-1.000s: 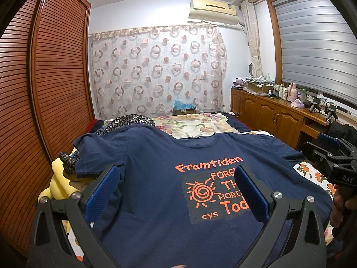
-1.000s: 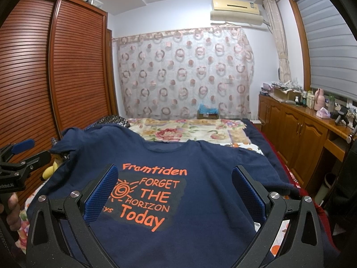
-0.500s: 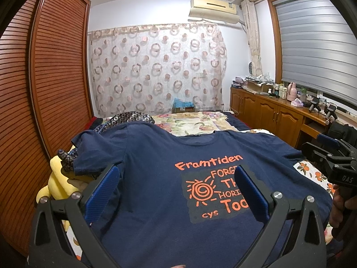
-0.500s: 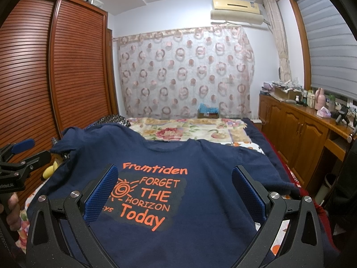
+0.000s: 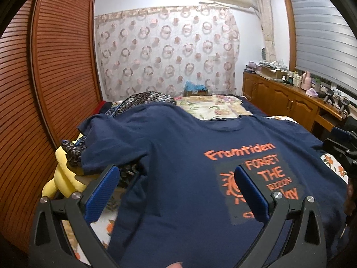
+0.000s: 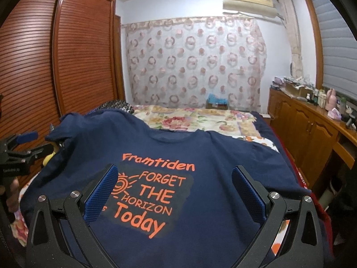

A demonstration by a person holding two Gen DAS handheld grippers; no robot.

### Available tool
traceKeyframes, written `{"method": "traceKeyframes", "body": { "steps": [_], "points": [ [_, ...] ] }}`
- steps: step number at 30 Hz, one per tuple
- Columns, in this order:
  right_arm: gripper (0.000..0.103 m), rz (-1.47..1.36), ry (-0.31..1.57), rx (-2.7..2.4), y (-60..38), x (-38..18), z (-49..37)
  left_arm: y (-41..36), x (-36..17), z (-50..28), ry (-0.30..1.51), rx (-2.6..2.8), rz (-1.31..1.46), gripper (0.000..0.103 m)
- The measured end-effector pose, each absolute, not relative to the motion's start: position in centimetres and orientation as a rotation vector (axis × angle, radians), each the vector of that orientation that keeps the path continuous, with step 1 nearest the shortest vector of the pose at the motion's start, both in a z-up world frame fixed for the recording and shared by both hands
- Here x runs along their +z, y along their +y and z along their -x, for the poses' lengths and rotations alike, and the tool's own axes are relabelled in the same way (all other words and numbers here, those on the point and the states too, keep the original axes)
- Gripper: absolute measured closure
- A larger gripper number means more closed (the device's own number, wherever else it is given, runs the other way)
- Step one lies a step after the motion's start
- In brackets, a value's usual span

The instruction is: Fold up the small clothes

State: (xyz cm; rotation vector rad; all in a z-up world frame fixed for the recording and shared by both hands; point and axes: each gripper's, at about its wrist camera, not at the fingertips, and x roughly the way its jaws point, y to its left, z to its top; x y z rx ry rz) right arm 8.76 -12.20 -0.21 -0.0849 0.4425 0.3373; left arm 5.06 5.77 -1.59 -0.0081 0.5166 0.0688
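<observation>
A bedroom is seen from two tools held low over a bed. At the far left, a wardrobe [image 5: 55, 67] with slatted brown doors is seen along the wall. Beside it, at the bed's left edge, a yellow plush toy [image 5: 63, 176] is partly covered by a dark patterned cloth [image 5: 142, 97].

A navy T-shirt [image 5: 178, 156] is spread front side up across the bed [image 6: 189, 117], its collar toward the far wall and its hem toward the cameras. Orange lettering is printed on the chest: "Framtiden", then "FORGET THE HORIZON Today", with a sun spiral beside it. The shirt's left sleeve is draped over the patterned cloth and the plush toy. A floral bedspread is visible beyond the collar.

The left tool [image 5: 176, 176] is held above the shirt's left half with its blue-padded fingers [image 5: 101, 192] spread wide apart and nothing between them. The right tool [image 6: 174, 176] is held above the printed chest area, its fingers likewise spread wide and gripping nothing. Whether either tool touches the fabric cannot be told. In each view, the other tool is seen at the frame's edge beside the shirt.

Behind the bed, a curtain [image 6: 194, 60] patterned with pink rings is hung across the far wall, and a small box with something blue in it [image 6: 217, 102] is seen in front of it. An air conditioner [image 6: 248, 0] is mounted above. At the right, a wooden cabinet [image 6: 310, 129] carrying bottles and clutter is set beneath a window blind [image 5: 321, 33].
</observation>
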Motion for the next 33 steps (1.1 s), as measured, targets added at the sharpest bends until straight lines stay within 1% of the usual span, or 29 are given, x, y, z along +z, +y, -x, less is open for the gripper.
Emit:
{"method": "traceKeyframes", "body": {
  "steps": [16, 22, 24, 26, 27, 28, 29, 30, 31, 32, 33],
  "points": [
    [0.0, 0.092, 0.545, 0.483, -9.0, -0.1, -15.9, 14.5, -0.6, -10.2, 0.594, 0.054, 0.112, 0.0],
    [0.0, 0.092, 0.61, 0.52, -7.5, -0.9, -19.0, 18.0, -0.1, -12.0, 0.623, 0.096, 0.158, 0.005],
    [0.0, 0.095, 0.632, 0.532, -7.2, -1.3, -19.9, 19.3, -0.4, -12.7, 0.643, 0.099, 0.188, 0.011],
    [0.0, 0.09, 0.651, 0.543, -6.8, -1.7, -20.9, 20.3, -1.0, -13.5, 0.669, 0.1, 0.216, 0.013],
    [0.0, 0.087, 0.663, 0.549, -6.7, -1.9, -21.4, 20.7, -1.3, -13.9, 0.681, 0.1, 0.226, 0.022],
    [0.0, 0.085, 0.67, 0.553, -6.5, -2.1, -21.9, 21.1, -1.7, -14.2, 0.698, 0.105, 0.237, 0.027],
    [0.0, 0.084, 0.683, 0.556, -6.2, -2.4, -22.4, 21.4, -2.0, -14.6, 0.714, 0.105, 0.249, 0.037],
    [0.0, 0.082, 0.693, 0.561, -6.2, -2.7, -22.7, 21.8, -2.6, -14.9, 0.733, 0.103, 0.272, 0.043],
    [0.0, 0.082, 0.7, 0.564, -6.0, -2.9, -22.9, 22.2, -2.9, -15.1, 0.744, 0.103, 0.286, 0.046],
    [0.0, 0.082, 0.705, 0.567, -5.9, -3.0, -23.2, 22.4, -3.2, -15.3, 0.754, 0.108, 0.298, 0.052],
    [0.0, 0.084, 0.712, 0.571, -5.7, -3.2, -23.4, 22.7, -3.6, -15.5, 0.764, 0.115, 0.308, 0.053]
  ]
}}
